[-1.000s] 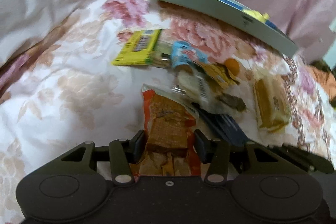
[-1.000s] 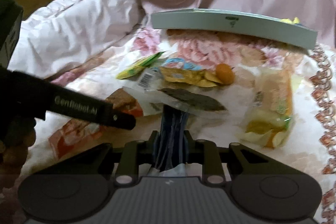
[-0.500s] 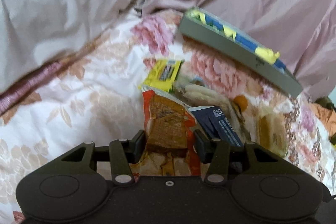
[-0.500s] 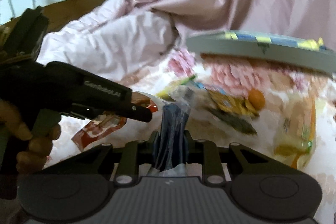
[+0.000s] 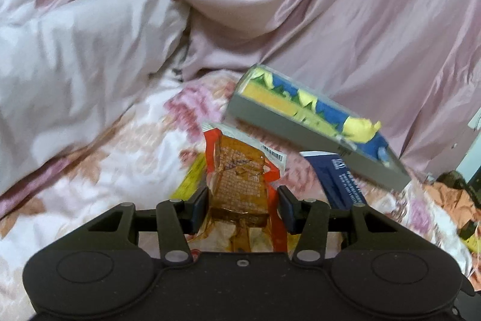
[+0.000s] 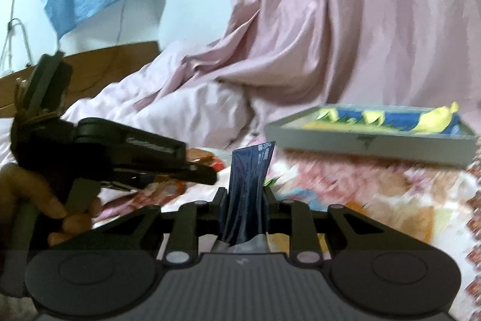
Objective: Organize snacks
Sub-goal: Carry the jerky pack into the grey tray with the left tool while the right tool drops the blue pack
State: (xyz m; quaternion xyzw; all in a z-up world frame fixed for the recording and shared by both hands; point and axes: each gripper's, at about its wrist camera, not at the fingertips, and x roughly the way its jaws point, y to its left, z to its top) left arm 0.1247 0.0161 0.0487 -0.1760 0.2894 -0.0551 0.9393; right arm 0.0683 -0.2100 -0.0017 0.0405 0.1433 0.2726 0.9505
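Left gripper [image 5: 243, 208]: jaws clamped on an orange snack packet [image 5: 240, 182], centre frame, lifted above the floral bed [image 5: 126, 158]. Right gripper [image 6: 244, 205]: jaws closed tight on a dark blue sachet [image 6: 249, 182], lower centre. Grey tray [image 6: 369, 142] with yellow and blue packs, right of frame.

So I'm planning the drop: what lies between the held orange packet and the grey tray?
In the left wrist view, only floral bedding separates the orange packet from the grey tray.
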